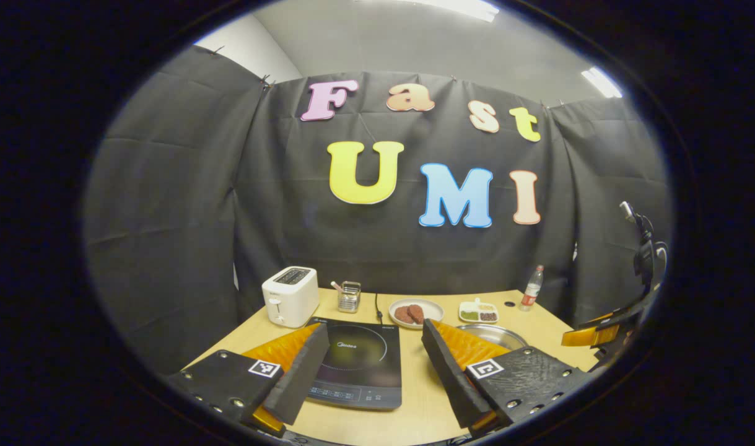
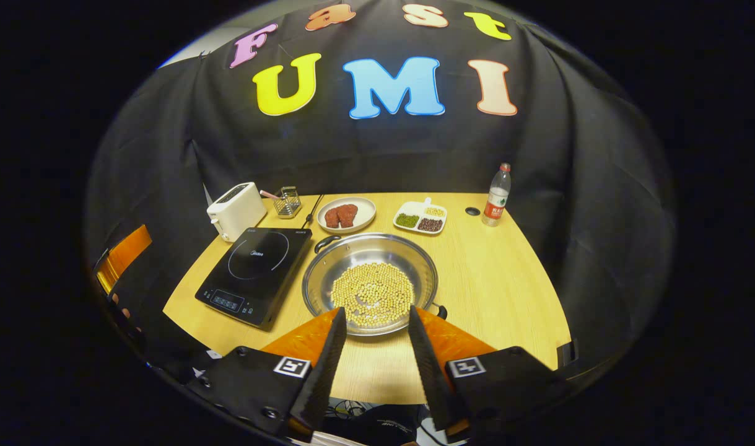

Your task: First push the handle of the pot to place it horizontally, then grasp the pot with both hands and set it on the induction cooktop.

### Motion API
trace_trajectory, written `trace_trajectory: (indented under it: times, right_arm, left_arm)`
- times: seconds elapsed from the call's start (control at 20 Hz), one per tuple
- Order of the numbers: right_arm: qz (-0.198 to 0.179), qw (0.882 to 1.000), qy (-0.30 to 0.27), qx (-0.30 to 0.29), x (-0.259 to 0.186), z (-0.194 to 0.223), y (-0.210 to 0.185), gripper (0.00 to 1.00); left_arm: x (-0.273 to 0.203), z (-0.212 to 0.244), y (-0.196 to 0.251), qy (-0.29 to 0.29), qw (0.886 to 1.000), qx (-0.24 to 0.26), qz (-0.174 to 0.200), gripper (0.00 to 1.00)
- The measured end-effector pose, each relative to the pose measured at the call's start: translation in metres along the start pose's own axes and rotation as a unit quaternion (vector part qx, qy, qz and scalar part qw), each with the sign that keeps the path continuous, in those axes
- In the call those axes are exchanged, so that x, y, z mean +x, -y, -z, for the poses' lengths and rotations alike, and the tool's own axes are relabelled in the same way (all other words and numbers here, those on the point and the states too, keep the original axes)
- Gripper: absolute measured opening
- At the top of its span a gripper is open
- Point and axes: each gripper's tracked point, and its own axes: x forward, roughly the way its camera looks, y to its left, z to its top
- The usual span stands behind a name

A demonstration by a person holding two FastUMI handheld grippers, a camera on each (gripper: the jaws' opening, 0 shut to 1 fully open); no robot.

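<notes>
With both the left hand-held gripper [image 1: 372, 362] and right hand-held gripper [image 2: 372, 347] apart and holding nothing, the right one would best nudge the pot [image 2: 370, 282] by its near handle [image 2: 440, 310] slowly, keeping the beans [image 2: 372, 292] from spilling.

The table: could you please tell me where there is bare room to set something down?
The table is bare right of the pot, in front of the bottle, and along the near edge by the cooktop. The back row is crowded: toaster, rack, plate, tray.
</notes>
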Motion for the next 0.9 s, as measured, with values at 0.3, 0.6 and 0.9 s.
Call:
trace_trajectory:
  times: [0.3, 0.6, 0.9]
  right_arm:
    - [-0.017, 0.997, -0.072, 0.007, 0.013, 0.033, 0.0, 0.02]
    - [-0.054, 0.989, -0.139, -0.011, 0.028, 0.063, 0.005, 0.02]
    - [-0.069, 0.982, -0.174, -0.002, 0.053, 0.077, 0.007, 0.02]
  left_arm:
    - [0.004, 0.019, -0.003, -0.004, 1.0, -0.016, -0.007, 0.93]
    - [0.013, 0.038, 0.003, -0.015, 1.0, -0.018, -0.008, 0.9]
    - [0.007, 0.05, -0.005, -0.028, 0.999, -0.016, -0.031, 0.93]
